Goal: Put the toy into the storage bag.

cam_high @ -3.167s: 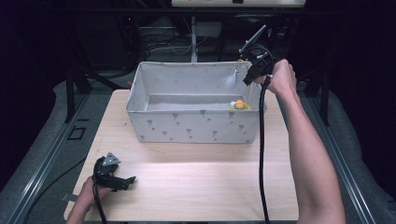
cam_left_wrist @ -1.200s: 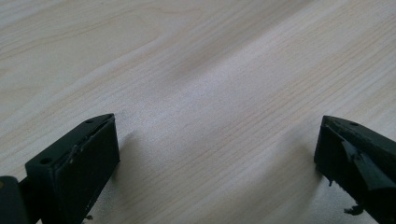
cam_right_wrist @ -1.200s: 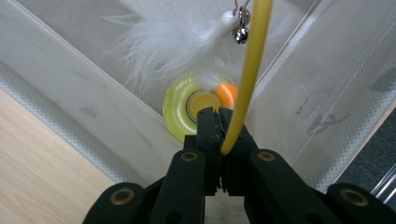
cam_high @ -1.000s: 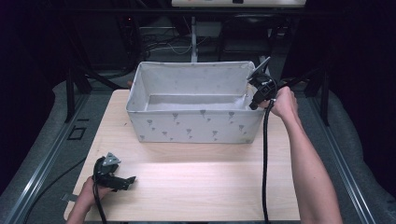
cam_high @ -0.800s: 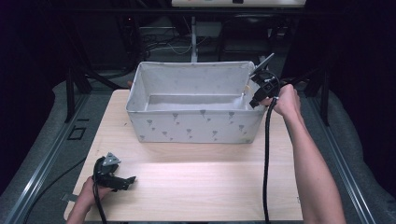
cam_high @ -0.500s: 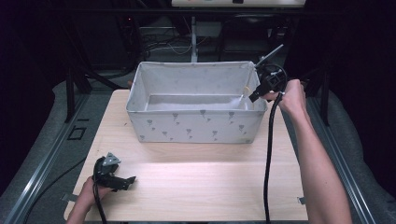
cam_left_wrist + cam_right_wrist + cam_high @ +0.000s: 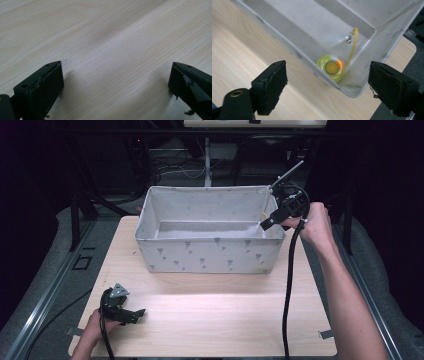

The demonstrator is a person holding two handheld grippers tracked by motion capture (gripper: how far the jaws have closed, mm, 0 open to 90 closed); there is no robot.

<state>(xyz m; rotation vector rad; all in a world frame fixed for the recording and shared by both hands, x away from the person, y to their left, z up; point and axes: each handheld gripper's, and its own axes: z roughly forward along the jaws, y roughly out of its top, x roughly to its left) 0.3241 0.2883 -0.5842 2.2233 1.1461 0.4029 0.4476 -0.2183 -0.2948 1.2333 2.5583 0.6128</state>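
Observation:
A grey fabric bin (image 7: 210,255) with a small printed pattern stands at the back of the wooden table. In the right gripper view a yellow-green round toy (image 7: 332,67) with an orange spot and a yellow cord (image 7: 351,47) lies in a corner of the bin (image 7: 287,30). My right gripper (image 7: 267,222) hovers over the bin's right rim, jaws wide apart and empty; it looks down into the bin (image 7: 328,85). My left gripper (image 7: 135,314) rests low at the table's front left, open over bare wood (image 7: 116,85).
The light wooden table (image 7: 215,315) stretches in front of the bin. A black cable (image 7: 289,285) hangs from the right gripper across the table's right side. Dark stands and cables fill the background behind the bin.
The right gripper let the yellow toy go into the bin, then drew back to the right over the bin's right rim. The left gripper has stayed still.

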